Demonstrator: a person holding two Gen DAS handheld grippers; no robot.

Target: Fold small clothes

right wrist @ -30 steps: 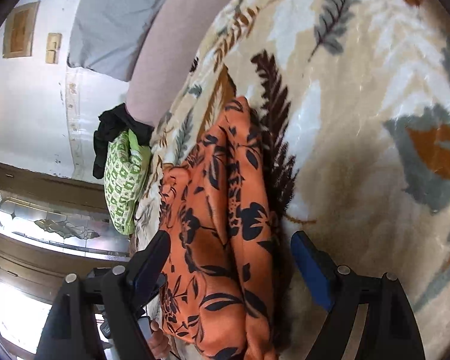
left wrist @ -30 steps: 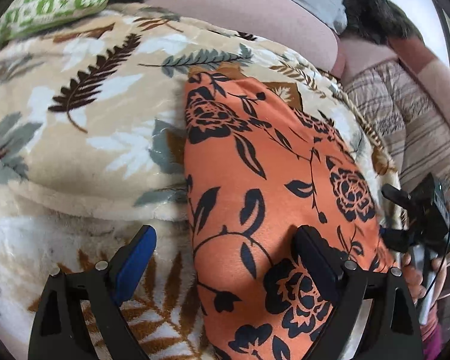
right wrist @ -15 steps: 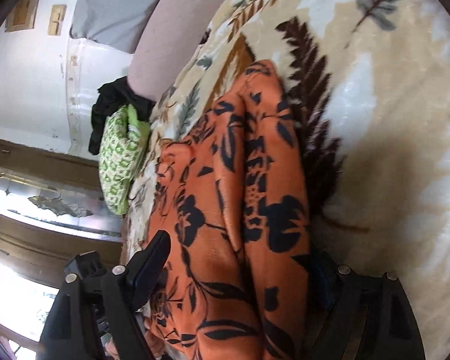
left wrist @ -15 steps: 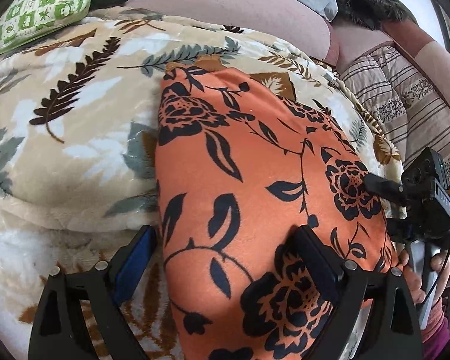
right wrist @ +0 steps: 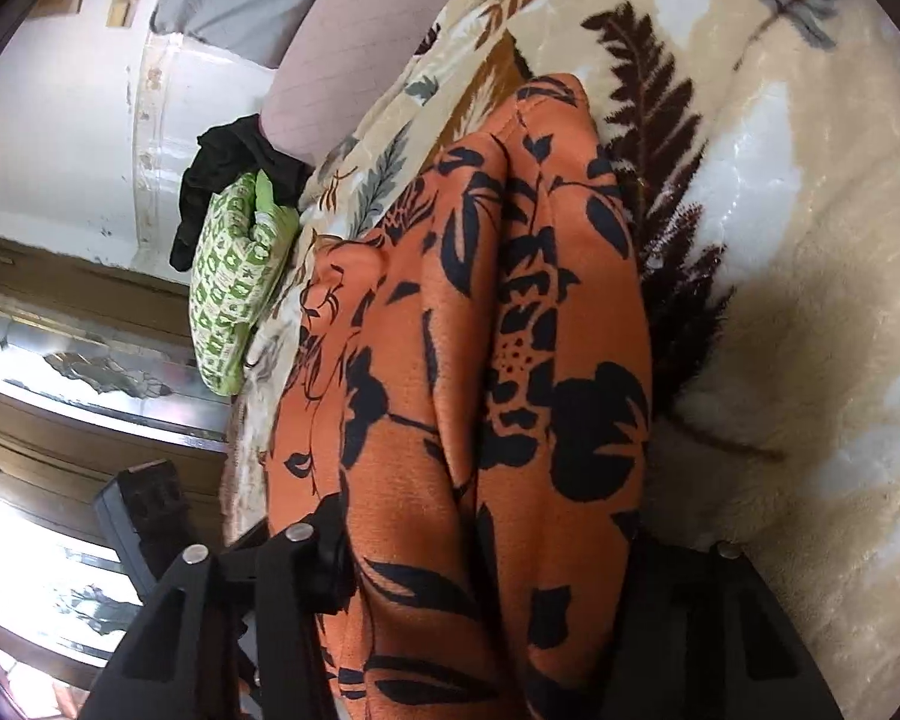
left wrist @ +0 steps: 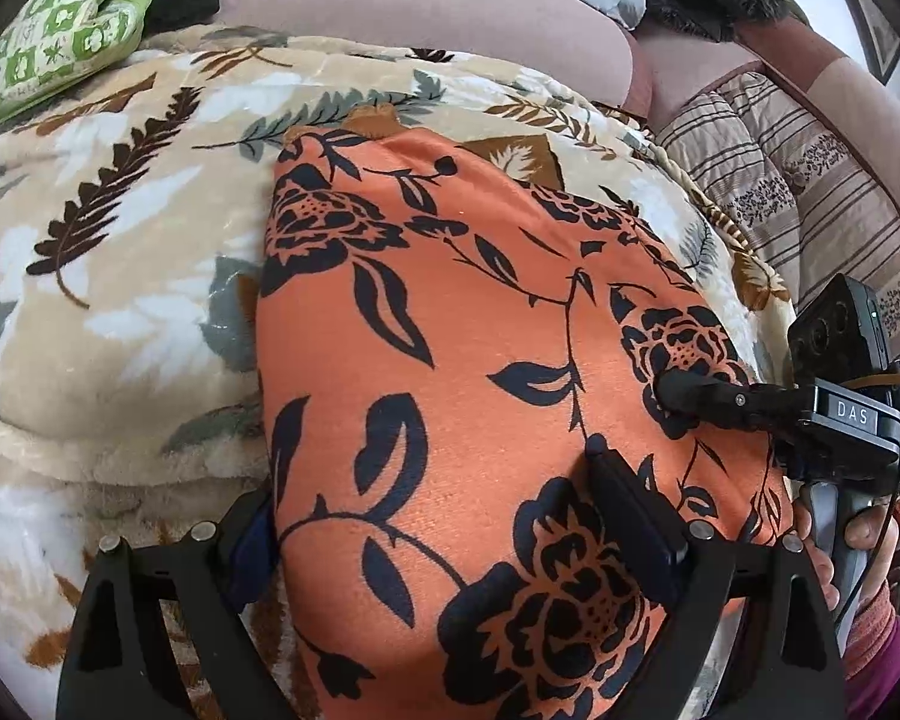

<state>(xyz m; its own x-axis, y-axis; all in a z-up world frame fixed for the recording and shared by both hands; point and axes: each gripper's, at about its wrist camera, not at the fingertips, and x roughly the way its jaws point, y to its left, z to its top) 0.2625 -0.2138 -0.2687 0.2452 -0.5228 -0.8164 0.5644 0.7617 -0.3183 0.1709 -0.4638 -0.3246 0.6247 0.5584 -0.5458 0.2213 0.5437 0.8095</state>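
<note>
Left wrist view: our left tongs stand spread astride the near edge of the orange floral garment, lower centre on the leaf-print blanket. Our right tongs are closing with its fabric between them. It looks soft, light and limp; hemmed edges seem the best hold.

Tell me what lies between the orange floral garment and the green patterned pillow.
Only the leaf-print blanket lies between the orange floral garment and the green patterned pillow. The left wrist view shows that stretch best; the right wrist view shows it narrower.
</note>
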